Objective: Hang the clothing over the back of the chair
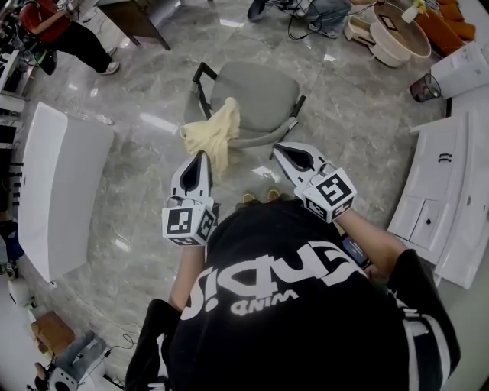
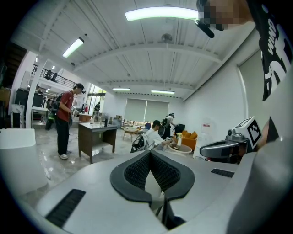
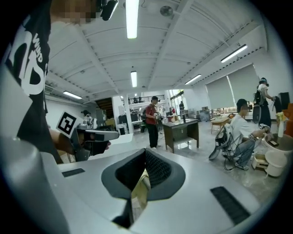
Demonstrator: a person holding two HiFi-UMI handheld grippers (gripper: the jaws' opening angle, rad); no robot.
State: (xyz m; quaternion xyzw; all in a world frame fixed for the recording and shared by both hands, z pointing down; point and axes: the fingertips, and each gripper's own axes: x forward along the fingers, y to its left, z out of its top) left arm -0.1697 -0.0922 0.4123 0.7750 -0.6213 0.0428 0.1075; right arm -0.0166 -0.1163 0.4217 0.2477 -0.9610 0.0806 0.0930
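In the head view a pale yellow piece of clothing [image 1: 214,134] lies draped over the near left edge of a grey office chair [image 1: 256,95], hanging down toward me. My left gripper [image 1: 202,156] points at the cloth's lower right side, its jaws shut and empty; in its own view the left gripper [image 2: 150,153] has its pads meeting. My right gripper [image 1: 276,147] is right of the cloth, near the chair's back rim, apart from it. In the right gripper view the right gripper [image 3: 145,151] is shut, with a strip of the yellow clothing [image 3: 141,188] showing below it.
A white curved panel [image 1: 61,183] lies on the floor at left and white cabinet parts [image 1: 447,187] at right. A dark desk [image 1: 145,19] and a person in red [image 1: 65,30] stand at the back left. A round tub [image 1: 397,34] sits at the back right.
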